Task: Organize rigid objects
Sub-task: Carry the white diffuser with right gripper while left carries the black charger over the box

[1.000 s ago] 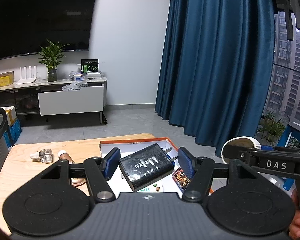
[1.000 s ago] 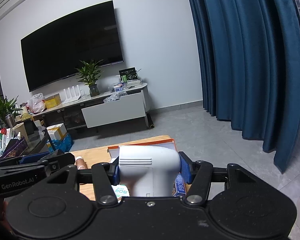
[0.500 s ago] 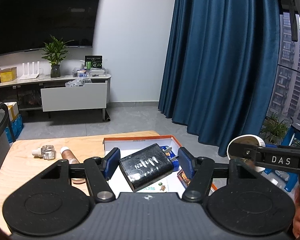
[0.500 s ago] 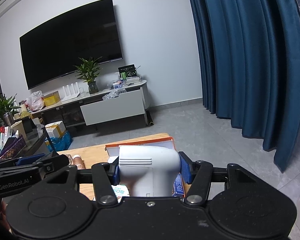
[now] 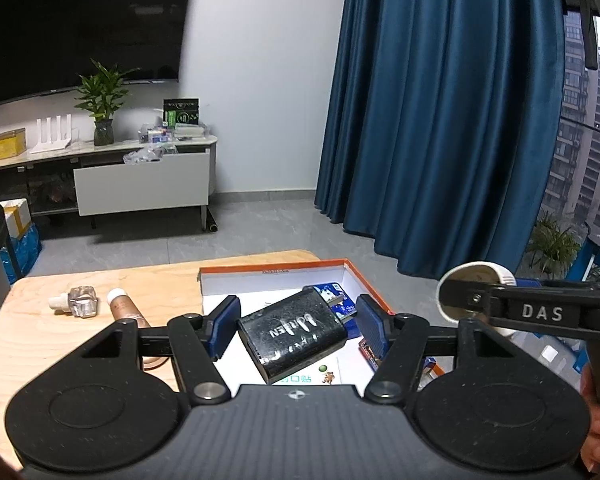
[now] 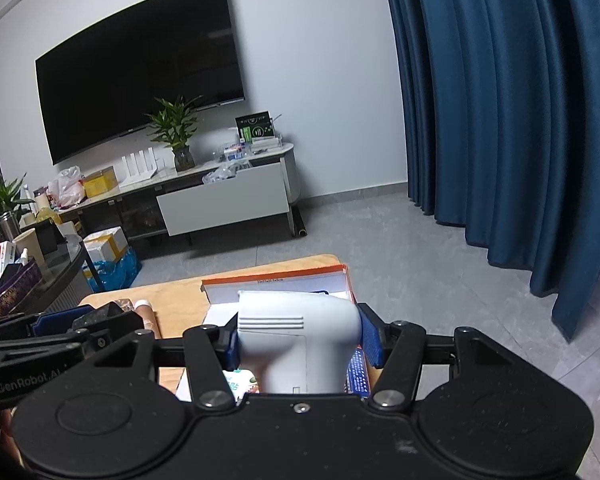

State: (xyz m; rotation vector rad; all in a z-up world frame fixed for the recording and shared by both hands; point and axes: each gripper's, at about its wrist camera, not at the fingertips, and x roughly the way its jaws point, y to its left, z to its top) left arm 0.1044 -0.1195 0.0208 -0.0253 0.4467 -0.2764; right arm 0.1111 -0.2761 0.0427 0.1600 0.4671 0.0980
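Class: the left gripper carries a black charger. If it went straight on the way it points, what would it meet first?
Probably the orange-rimmed box just beyond the left gripper and black charger, likely the blue packet inside; depth is unclear.

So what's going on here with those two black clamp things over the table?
A person is tidying small items, holding a handheld gripper in each hand. The left gripper has a black charger block between its blue pads, though a grip is not clear. The right gripper is clamped on a white plastic device. Both are poised over an orange-rimmed box on the wooden table, where a small glass bottle and a tube lie outside it.
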